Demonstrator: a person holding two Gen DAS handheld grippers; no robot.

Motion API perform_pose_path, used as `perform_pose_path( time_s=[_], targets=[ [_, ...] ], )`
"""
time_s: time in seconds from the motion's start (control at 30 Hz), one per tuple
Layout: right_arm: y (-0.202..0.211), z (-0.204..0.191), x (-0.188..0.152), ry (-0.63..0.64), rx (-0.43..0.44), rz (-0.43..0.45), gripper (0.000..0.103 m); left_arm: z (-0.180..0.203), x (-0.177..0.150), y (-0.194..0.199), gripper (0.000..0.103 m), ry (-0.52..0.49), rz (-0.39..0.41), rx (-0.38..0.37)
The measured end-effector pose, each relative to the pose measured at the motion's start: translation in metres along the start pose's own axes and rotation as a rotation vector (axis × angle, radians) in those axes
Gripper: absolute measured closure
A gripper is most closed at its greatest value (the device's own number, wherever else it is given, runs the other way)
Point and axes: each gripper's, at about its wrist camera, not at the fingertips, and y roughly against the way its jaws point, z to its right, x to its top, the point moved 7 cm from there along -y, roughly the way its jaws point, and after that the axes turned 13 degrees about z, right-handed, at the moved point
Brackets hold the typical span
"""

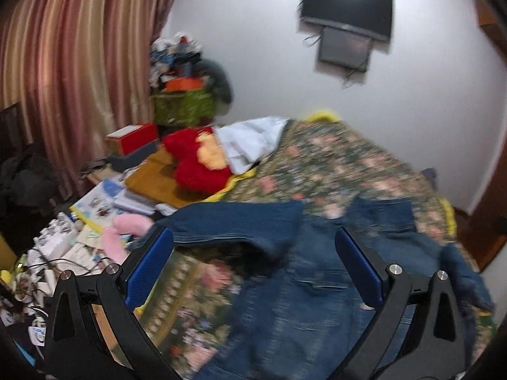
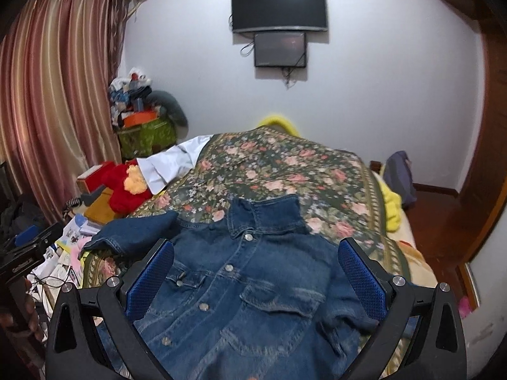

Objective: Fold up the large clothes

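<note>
A blue denim jacket point(image 2: 253, 285) lies front side up on the floral bedspread point(image 2: 285, 164), collar pointing away, buttons closed. Its left sleeve point(image 2: 133, 231) stretches out toward the bed's left edge. In the left wrist view the jacket point(image 1: 301, 285) is blurred and the sleeve point(image 1: 234, 221) lies across the middle. My left gripper point(image 1: 253, 253) is open and empty above the jacket's left part. My right gripper point(image 2: 256, 259) is open and empty above the jacket's chest. Neither touches the cloth.
A red plush toy point(image 2: 126, 186) and a white garment point(image 2: 171, 164) lie at the bed's left side. Boxes, papers and cables point(image 1: 63, 247) clutter the floor on the left. A yellow blanket point(image 2: 393, 205) hangs off the right edge. Striped curtains point(image 2: 54, 95) hang on the left.
</note>
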Motion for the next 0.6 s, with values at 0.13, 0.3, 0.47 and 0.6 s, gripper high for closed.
perform_pose_path(
  time_s=[0.13,0.3,0.47,0.6],
  targets=[
    [-0.049,-0.005,-0.003,0.036,-0.005,-0.051,0.0,-0.026,-0.017,-0.039,0.0,0.004,-0.107,0.036],
    [-0.11,-0.018,-0.022,0.133,0.011,-0.141,0.0,-0.046,-0.051,-0.089,0.0,0.142,-0.281,-0.012],
    [-0.166,-0.028,-0.063,0.15,0.068,-0.296,0.0,-0.05,-0.076,-0.123,0.0,0.307,-0.39,-0.077],
    [-0.201,-0.032,-0.104,0.116,0.092,-0.436,0.0,-0.053,-0.084,-0.145,0.004,0.446,-0.431,-0.122]
  ],
)
